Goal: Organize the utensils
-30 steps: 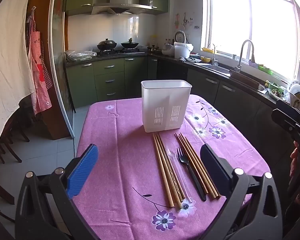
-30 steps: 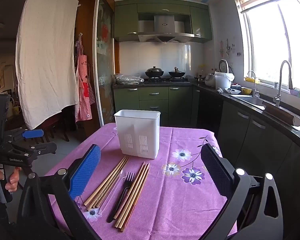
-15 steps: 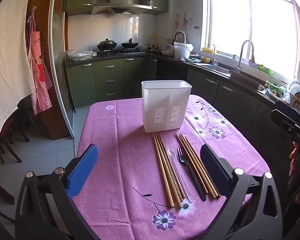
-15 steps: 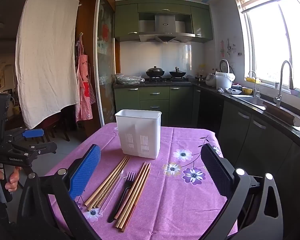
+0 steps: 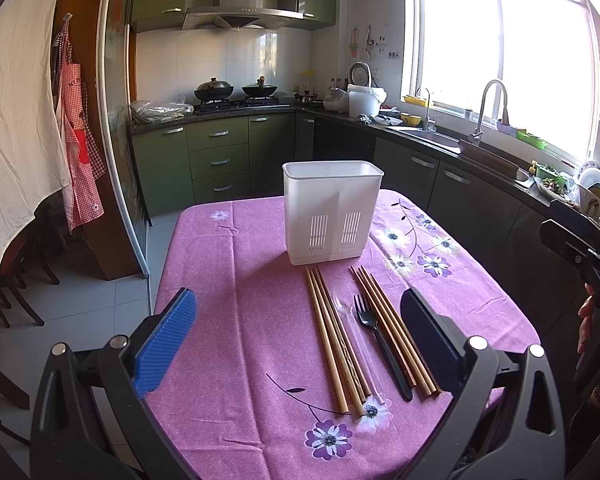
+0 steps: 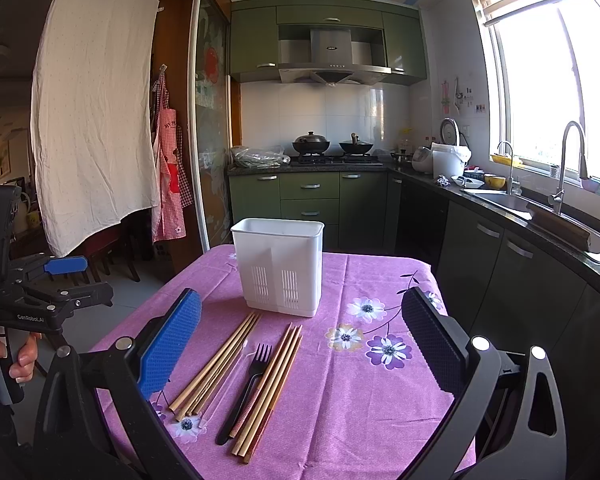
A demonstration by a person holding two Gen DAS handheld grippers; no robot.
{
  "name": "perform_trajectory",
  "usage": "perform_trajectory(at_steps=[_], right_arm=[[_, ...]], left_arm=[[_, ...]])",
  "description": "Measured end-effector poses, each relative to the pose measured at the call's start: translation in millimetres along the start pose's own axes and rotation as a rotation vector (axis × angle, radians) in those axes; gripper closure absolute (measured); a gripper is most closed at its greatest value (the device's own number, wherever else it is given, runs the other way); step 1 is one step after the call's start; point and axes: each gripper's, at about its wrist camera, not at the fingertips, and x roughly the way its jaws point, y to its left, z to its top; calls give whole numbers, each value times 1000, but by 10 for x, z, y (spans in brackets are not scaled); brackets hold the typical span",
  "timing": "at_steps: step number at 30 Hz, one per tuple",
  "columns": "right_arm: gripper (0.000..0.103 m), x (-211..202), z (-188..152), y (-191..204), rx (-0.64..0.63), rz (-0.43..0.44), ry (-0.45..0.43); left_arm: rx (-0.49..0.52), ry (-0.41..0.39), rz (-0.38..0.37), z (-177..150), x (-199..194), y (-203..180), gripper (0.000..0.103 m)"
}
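The chopsticks [image 5: 332,336], clear spoon [image 5: 352,328] and fork [image 5: 380,344] lie side by side on the tabletop [image 5: 236,280], long axes running from its near edge toward the white caddy [image 5: 332,212] mid-table. Both hand-held grippers hover empty at that near edge, jaws wide apart: the left hand-held gripper [image 5: 300,336] frames the chopsticks, while the right hand-held gripper [image 6: 300,344] frames the fork (so, I judge, each is about equally near).

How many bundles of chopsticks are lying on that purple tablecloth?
2. A lighter bundle lies left of the black fork in the left wrist view; a darker bundle lies right of it. Both lie before the white holder. Sticks inside it would be hidden.
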Motion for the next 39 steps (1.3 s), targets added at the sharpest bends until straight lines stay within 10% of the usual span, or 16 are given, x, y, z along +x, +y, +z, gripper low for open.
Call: perform_trajectory(at_steps=[11,25,36,39], right_arm=[[4,122,-22,-29,6,23,43],[4,1193,-105,-526,128,130,461],[21,1476,-247,-594,125,112,530],[24,1493,-274,-607,115,105,535]], left_arm=[[-7,34,-5,21,59,21,6],[-32,424,-79,128,1247,-130,10],[2,649,-153,35,1914,-645,76],[-9,692,-154,-24,2044,-675,80]])
